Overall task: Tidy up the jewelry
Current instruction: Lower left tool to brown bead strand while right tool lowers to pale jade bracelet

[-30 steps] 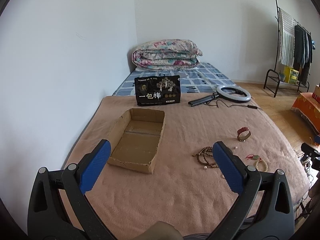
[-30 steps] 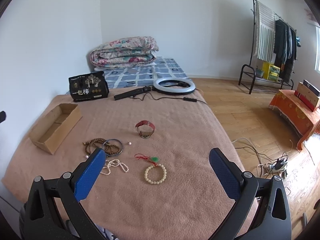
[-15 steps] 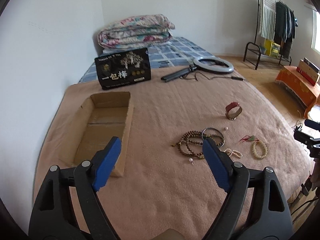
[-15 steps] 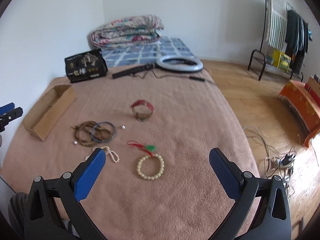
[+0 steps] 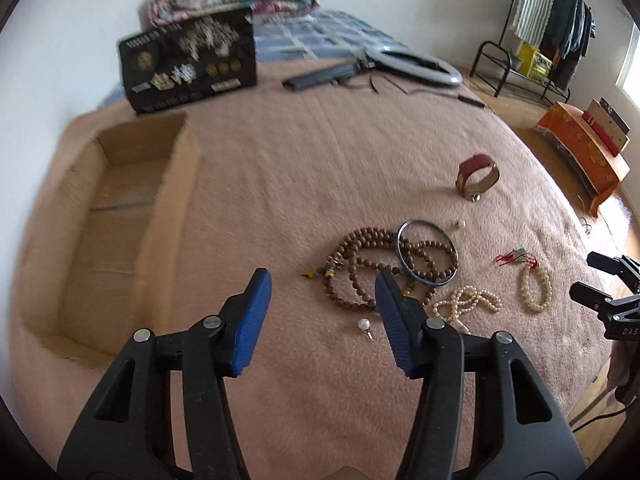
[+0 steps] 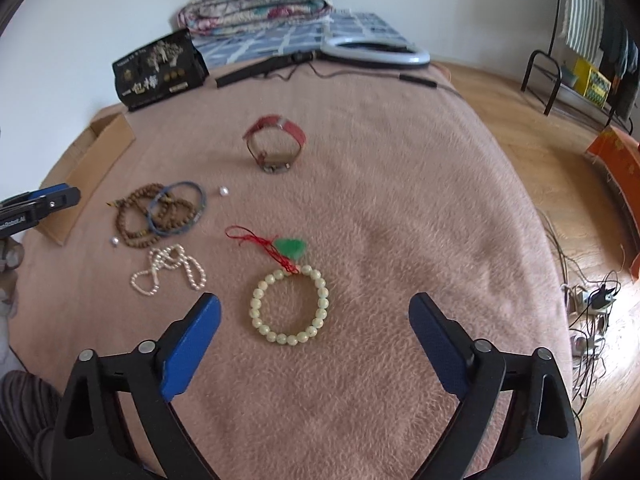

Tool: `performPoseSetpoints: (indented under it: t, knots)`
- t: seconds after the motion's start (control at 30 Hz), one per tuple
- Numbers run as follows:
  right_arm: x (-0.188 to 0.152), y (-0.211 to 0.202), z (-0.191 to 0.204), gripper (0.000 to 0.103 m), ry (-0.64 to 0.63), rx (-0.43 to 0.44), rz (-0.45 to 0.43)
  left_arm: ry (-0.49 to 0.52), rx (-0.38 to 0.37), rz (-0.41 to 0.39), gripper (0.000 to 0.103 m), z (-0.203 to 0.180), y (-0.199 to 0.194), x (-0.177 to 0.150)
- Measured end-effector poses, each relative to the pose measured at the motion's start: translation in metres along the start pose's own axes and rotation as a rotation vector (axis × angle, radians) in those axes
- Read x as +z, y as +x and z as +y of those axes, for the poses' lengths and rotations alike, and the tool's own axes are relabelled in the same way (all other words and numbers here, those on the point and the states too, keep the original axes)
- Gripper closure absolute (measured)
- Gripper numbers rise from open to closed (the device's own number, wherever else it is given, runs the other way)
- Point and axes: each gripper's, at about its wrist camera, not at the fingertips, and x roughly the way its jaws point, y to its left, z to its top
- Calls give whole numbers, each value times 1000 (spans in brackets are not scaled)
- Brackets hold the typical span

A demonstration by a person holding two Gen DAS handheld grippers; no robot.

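Left gripper (image 5: 322,298) now low and close over the blanket (image 5: 320,168), nearer than a second ago; jaws released but narrower than before, holding nothing, aimed at the wooden beads (image 5: 372,264) just ahead; likely first pick. Right gripper (image 6: 314,326) also lower, jaws wide apart and empty, framing the jade bracelet (image 6: 290,306) with its red cord. Pearl strand (image 5: 466,302) lying right of the beads; blue bangle (image 5: 426,254) resting on them; loose pearl (image 5: 363,324) near the left gripper's right finger; watch (image 5: 478,176) farther right. Box (image 5: 120,216) at left, empty, well apart from all jewelry; nothing sorted yet; approach under way on both sides.
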Motion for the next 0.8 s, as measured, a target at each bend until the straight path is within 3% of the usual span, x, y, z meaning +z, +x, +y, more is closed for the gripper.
performPoseSetpoints:
  t: [0.23,0.5,0.8]
  knots:
    - [-2,21,-10,33,26,29,66,13,-37,62,52,-6,38,5]
    - [-2,33,-6,43,6,62,93,47,-30,122,62,-6,69,5]
    - [3,46,-2,47,-13,57,112,41,-28,114,63,-5,84,5]
